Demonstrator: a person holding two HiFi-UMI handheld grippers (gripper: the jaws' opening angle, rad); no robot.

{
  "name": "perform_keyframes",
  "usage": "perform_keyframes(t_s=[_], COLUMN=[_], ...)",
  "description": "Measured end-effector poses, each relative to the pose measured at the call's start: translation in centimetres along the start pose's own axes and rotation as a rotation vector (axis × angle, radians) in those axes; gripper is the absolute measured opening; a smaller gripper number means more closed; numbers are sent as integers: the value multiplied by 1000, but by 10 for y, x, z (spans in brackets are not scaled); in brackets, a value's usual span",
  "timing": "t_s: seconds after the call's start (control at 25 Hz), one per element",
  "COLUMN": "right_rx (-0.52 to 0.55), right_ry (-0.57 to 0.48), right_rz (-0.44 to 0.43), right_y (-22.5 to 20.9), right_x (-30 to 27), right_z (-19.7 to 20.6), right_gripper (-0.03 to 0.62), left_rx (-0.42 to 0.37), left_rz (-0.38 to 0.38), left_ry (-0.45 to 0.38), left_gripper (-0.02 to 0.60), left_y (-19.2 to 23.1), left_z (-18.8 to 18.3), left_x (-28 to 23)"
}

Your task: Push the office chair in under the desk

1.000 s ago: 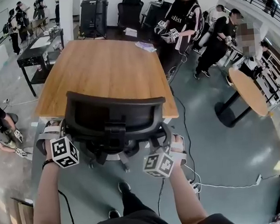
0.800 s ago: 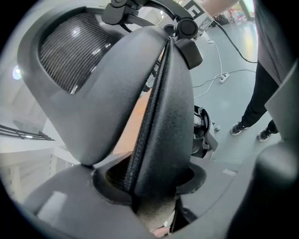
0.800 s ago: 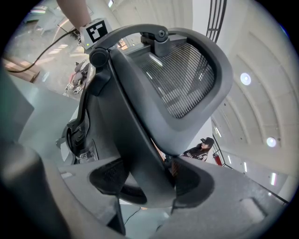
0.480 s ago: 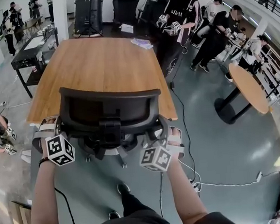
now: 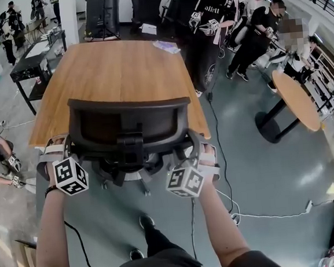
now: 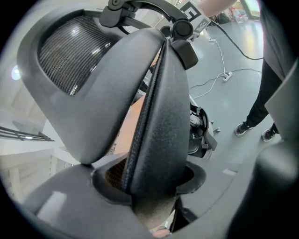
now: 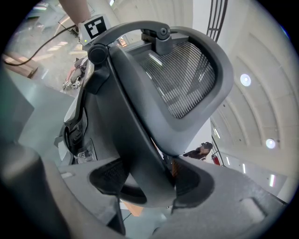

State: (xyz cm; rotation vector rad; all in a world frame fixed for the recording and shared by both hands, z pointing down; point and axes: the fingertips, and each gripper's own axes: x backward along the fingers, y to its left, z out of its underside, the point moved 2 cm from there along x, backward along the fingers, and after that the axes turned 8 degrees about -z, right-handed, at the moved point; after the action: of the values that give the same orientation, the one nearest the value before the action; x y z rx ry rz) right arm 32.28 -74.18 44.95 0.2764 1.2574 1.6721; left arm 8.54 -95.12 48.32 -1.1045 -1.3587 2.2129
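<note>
The office chair (image 5: 129, 127) stands at the near end of the wooden tabletop (image 5: 114, 65), its back towards the person. In the head view the top of its black mesh backrest (image 5: 125, 125) overlaps the near edge of the tabletop, and the chair's base legs (image 5: 125, 183) show below it on the grey floor (image 5: 258, 174). The seat is hidden behind the backrest, so how far it reaches under the desk cannot be told.

The left gripper (image 5: 58, 156) is at the chair's left side and the right gripper (image 5: 203, 157) at its right side, both at about the same height below the backrest's top edge. In the left gripper view the jaws are clamped on the left-hand armrest (image 6: 159, 116), a dark padded bar that fills the gap between them and runs up to a round pivot beside the backrest. In the right gripper view the jaws grip the right-hand armrest (image 7: 133, 130) in the same way, with the mesh of the backrest above it.

A thin cable (image 5: 267, 221) lies on the floor to the right of the person. A round wooden table (image 5: 297, 104) stands well to the right of the desk, and several people stand or sit beyond the far end of the tabletop.
</note>
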Motion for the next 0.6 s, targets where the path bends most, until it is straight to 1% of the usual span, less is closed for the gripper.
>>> perform_keyframes(t_s=[0.16, 0.32, 0.36, 0.4, 0.48, 0.52, 0.6], right_rx=[3, 3, 4, 7, 19, 24, 21], right_ry=[0, -9, -10, -9, -5, -6, -11], right_rz=[-2, -17, -29, -44, -72, -83, -90], right_y=[-1, 2, 3, 5, 7, 9, 11], right_x=[0, -1, -1, -1, -3, -4, -3], right_z=[-1, 0, 1, 1, 2, 2, 2], right_gripper=[267, 267, 268, 277, 305, 316, 342], left_rx=[6, 33, 51, 70, 99, 100, 87], left_rz=[19, 37, 42, 45, 44, 40, 29], left_ry=[7, 5, -1, -9, -19, -17, -2], left_gripper=[234, 271, 306, 353, 486, 526, 562], left_y=[-1, -4, -6, -8, -11, -13, -15], left_z=[1, 0, -1, -3, -5, -4, -2], left_x=[0, 1, 1, 0, -2, -2, -1])
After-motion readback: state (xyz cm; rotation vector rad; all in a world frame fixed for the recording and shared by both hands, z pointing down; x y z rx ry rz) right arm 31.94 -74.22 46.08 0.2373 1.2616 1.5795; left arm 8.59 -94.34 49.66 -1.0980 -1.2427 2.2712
